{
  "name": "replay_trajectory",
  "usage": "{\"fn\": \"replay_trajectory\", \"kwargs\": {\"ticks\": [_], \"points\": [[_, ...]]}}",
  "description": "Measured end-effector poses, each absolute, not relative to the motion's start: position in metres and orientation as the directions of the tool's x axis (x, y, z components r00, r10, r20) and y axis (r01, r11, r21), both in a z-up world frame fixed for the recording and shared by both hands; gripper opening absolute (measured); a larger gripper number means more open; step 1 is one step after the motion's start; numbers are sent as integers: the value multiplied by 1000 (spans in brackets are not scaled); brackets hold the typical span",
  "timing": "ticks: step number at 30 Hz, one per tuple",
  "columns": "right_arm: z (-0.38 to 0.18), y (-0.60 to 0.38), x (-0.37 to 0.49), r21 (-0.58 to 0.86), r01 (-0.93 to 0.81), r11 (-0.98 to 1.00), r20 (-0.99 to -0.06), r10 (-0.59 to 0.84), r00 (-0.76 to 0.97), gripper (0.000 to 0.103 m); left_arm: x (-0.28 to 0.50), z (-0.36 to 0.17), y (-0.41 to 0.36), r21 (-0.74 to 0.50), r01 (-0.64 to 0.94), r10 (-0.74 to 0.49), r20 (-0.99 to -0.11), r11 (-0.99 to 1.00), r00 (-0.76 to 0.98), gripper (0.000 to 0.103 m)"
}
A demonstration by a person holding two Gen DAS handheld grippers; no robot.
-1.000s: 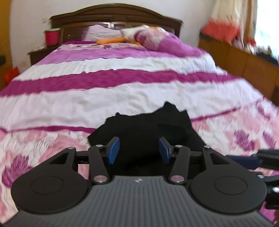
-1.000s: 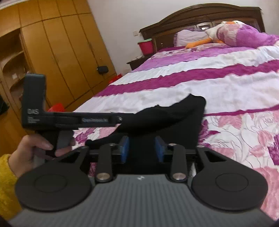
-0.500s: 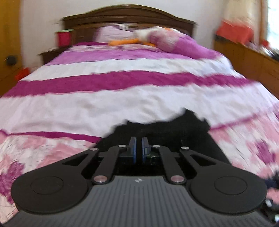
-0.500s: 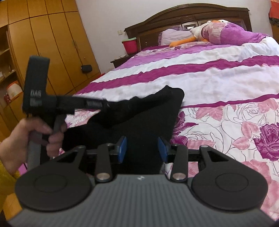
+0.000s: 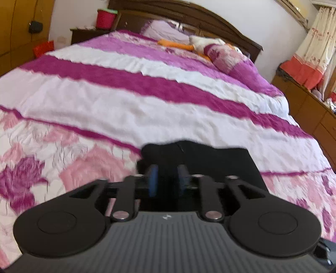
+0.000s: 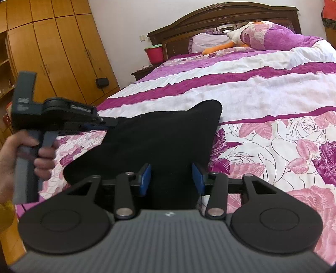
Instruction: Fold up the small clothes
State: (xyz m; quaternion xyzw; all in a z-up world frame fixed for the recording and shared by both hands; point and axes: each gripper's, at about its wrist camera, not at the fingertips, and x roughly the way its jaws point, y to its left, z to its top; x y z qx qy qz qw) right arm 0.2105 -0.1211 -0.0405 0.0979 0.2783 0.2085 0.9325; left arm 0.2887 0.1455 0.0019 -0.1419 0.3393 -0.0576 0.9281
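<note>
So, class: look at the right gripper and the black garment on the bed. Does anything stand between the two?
Nothing visible does. The right gripper is open, with the black garment lying directly ahead of its fingers on the bedspread. The left gripper sits at the cloth's left edge, off to the side.

The left gripper (image 5: 167, 180) hangs low over the near end of the bed, its blue-padded fingers (image 5: 152, 182) parted by a narrow gap. Right beyond them a small black cloth garment (image 5: 212, 161) lies on the pink, white and magenta striped floral bedspread (image 5: 130, 100); the picture is blurred, so whether the pads touch it is unclear. At the far end stands the dark carved wooden headboard (image 5: 201, 20), with a lilac pillow (image 5: 166, 31) and a white-and-orange plush toy (image 5: 201, 43) before it. Far left, a red plastic bucket (image 5: 106, 19) sits on a dark wooden nightstand (image 5: 84, 35). Along the right runs a brown wooden cabinet (image 5: 310, 109) below a cream-and-orange curtain (image 5: 310, 54).
</note>
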Motion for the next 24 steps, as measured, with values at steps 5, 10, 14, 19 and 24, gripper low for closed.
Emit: {"fn": "replay_trajectory", "kwargs": {"ticks": [5,10,14,19,24], "points": [[-41,-121,212,310,-321,895,-484,439,757,46,250,-16,126,-248,98,-241,-652,964,719,59],[-44,-117,208,334,-327,884,-500,461,733,46,233,-42,132,-170,26,-137,-681,985,719,77],[-44,-119,203,339,-327,882,-502,464,730,47,232,-39,144,-249,-7,-171,-687,968,706,77],[-40,-133,203,405,-299,864,-475,478,739,64,233,-32,146,-297,-5,-209,-682,955,701,77],[-35,-144,212,438,-274,856,-460,475,750,73,239,-34,144,-344,18,-262,-678,939,687,77]]}}
